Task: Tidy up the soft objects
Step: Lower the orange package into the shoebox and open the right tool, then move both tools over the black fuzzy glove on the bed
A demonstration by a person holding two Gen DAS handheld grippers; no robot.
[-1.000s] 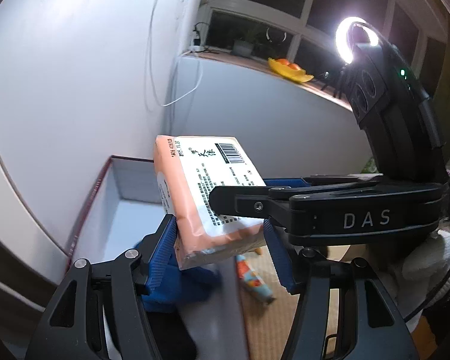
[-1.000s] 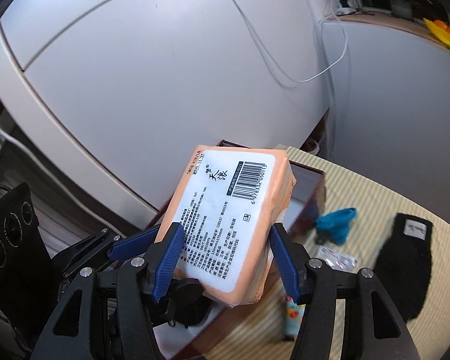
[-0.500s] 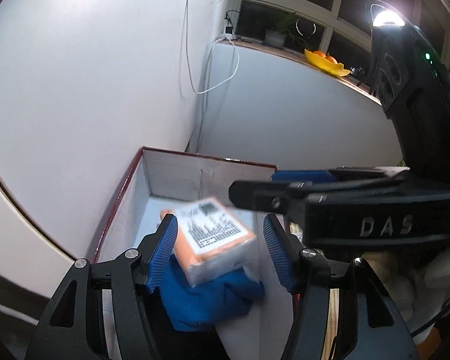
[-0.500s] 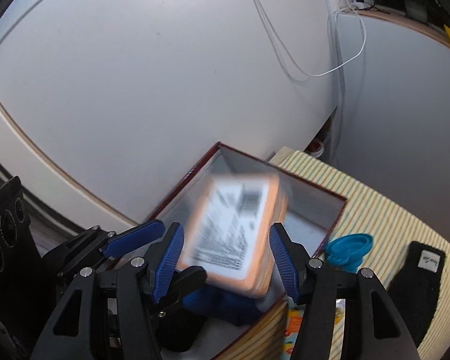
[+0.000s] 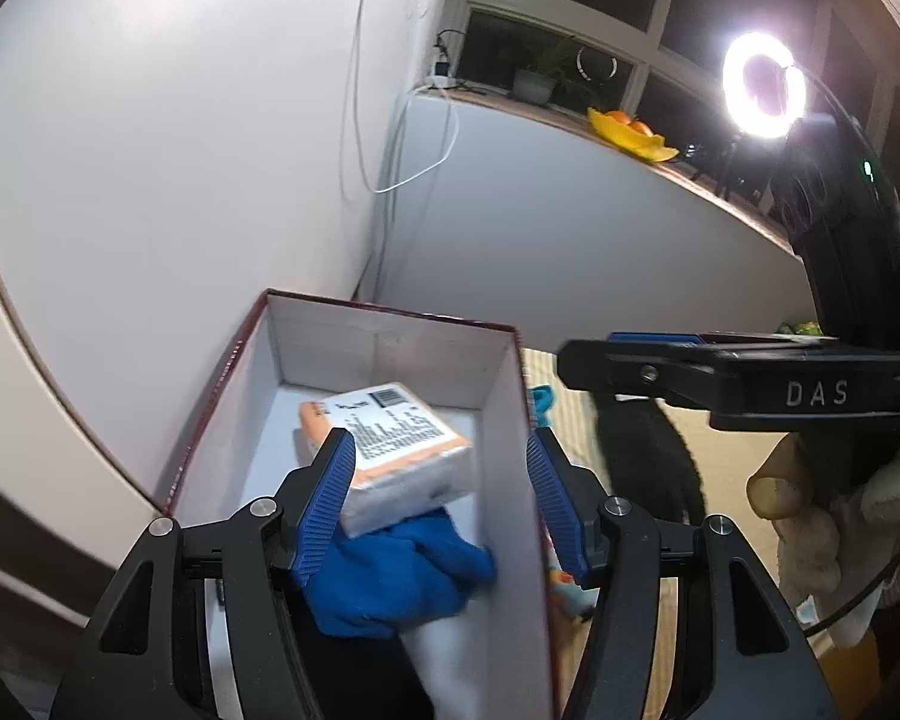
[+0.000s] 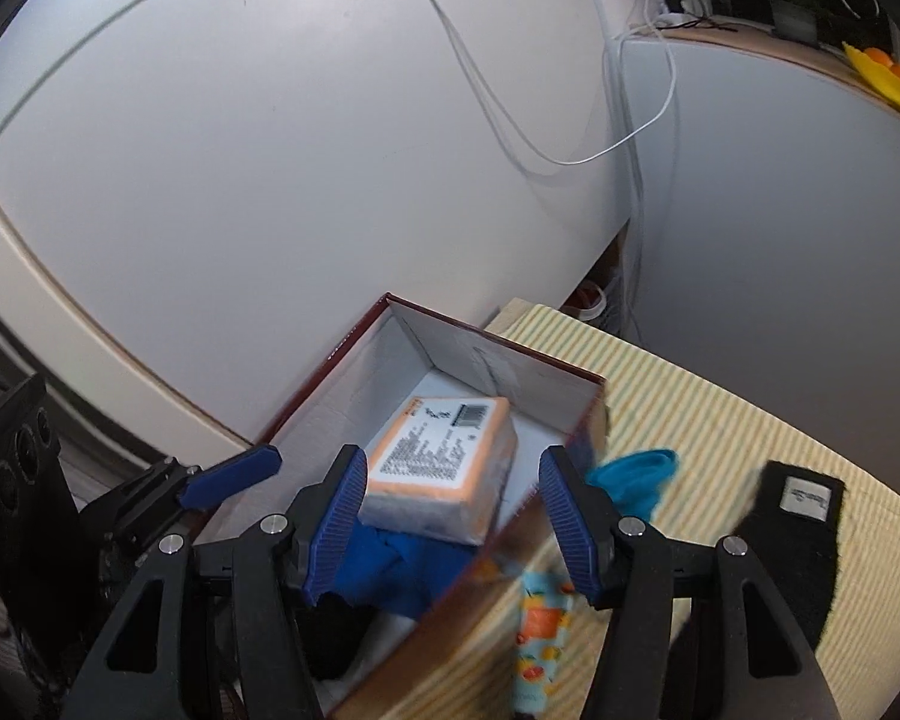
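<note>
An orange-and-white tissue pack (image 5: 390, 450) (image 6: 444, 462) lies inside the open red-edged cardboard box (image 5: 390, 324) (image 6: 498, 354), resting partly on a blue cloth (image 5: 402, 576) (image 6: 390, 564). My left gripper (image 5: 438, 504) is open above the box, holding nothing. My right gripper (image 6: 453, 525) is open above the pack, holding nothing; its body shows at the right of the left wrist view (image 5: 750, 384).
On the yellow striped mat (image 6: 720, 420) beside the box lie a black sock (image 6: 792, 546), a blue soft item (image 6: 636, 474) and a patterned tube (image 6: 534, 648). White walls stand close behind the box. A ring light (image 5: 762, 87) glares at the right.
The tissue pack left the grippers and dropped into the box onto the blue cloth. Both grippers are now wider open and empty.
</note>
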